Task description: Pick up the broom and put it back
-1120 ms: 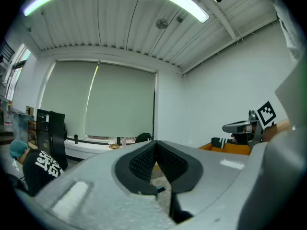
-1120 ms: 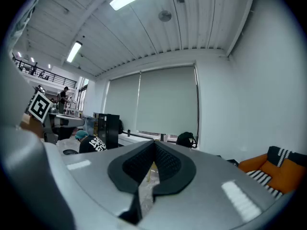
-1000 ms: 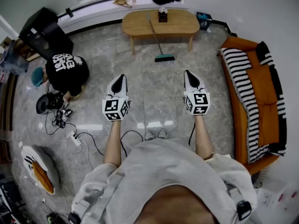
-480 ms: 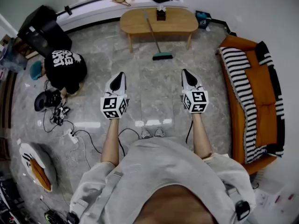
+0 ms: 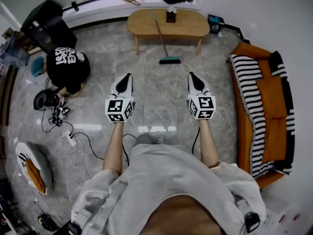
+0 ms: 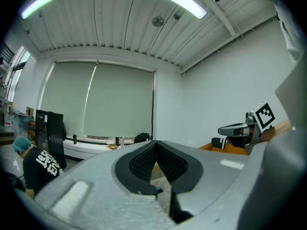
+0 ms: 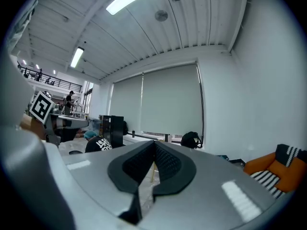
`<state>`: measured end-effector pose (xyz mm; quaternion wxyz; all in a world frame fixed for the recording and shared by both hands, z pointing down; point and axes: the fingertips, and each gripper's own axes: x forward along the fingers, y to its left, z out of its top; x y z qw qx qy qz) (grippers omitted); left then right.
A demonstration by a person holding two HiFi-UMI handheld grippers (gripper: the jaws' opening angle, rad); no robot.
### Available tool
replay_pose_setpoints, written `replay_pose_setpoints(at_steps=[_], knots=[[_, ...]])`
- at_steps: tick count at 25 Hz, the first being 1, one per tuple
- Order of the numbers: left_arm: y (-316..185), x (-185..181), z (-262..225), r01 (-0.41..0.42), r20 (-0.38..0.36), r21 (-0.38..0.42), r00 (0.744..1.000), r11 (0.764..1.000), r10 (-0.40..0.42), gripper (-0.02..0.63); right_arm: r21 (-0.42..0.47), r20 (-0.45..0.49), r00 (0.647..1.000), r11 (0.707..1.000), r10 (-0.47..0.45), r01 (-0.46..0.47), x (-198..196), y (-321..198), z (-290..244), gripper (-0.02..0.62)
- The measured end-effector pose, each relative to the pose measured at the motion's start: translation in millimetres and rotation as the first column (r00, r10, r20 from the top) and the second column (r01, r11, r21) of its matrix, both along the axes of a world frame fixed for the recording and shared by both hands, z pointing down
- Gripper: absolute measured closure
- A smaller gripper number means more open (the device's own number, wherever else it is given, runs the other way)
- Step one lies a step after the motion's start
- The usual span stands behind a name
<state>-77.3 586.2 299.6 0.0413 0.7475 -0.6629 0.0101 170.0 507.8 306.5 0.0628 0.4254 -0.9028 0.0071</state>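
The broom [image 5: 163, 40], leaning on the surface [image 5: 188, 26], looks light and stiff; grip it mid-handle. The left gripper [image 5: 125, 78] and right gripper [image 5: 194, 77] are closed, empty.

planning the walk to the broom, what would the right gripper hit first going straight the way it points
Nothing nearby: bare grey marble floor lies ahead of the right gripper. Then probably the oval light-wood table, right of the green-headed broom, though it may pass above it.

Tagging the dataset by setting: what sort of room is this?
Likely a living-room-style space, possibly staged: an orange sofa with a striped throw, a low wooden table with the broom leaning on it, polished stone-tile floor.
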Motion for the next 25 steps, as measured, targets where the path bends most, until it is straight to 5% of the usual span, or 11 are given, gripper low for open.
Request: replay_pose_setpoints(at_steps=[13,25], knots=[[-66,-20,20,0.02,-0.008,-0.024,1.0,1.0,-0.02,0.603,-0.032,-0.018,1.0,0.999,-0.002,0.001,-17,-74,26,0.594],[-195,-78,27,0.001,-0.028,-0.03,1.0,1.0,-0.002,0.603,-0.035,-0.048,0.999,0.999,0.017,-0.019,-69,-191,29,0.594]])
